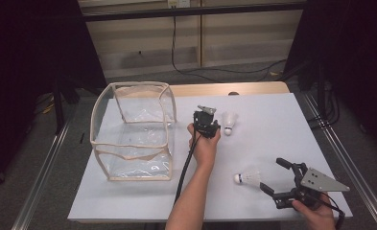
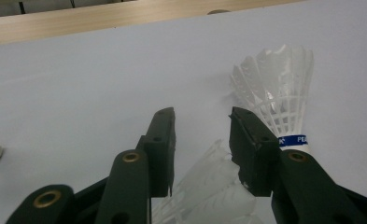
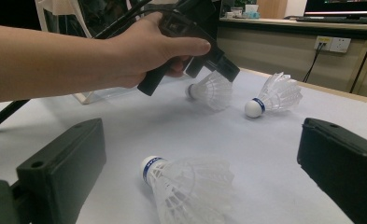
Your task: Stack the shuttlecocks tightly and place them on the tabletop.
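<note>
Jaws of the left gripper (image 2: 202,135) stand a narrow way apart, and a shuttlecock (image 2: 214,191) sits low between them with its feathers in the gap; whether the pads touch it cannot be told. In the right gripper view that same shuttlecock (image 3: 212,89) hangs clear of the table under the left gripper (image 3: 204,60), which the left hand (image 3: 148,46) grips. A second shuttlecock (image 1: 229,122) lies on the table just right of the left gripper (image 1: 206,122), cork toward the near side.

Spread wide, the right gripper (image 1: 278,176) rests at the near right corner, and a third shuttlecock (image 1: 250,177) lies just left of its open jaws, cork pointing left; in the right gripper view it (image 3: 183,186) lies between the two jaws, touching neither.

All of this sits on a white sheet (image 1: 272,115) over a wooden table (image 1: 253,88), with dark curtains on both sides and a pale wall behind. On the left stands a clear, open-topped box with a cream frame (image 1: 133,129), near the left gripper. Bare sheet stretches across the far right.
</note>
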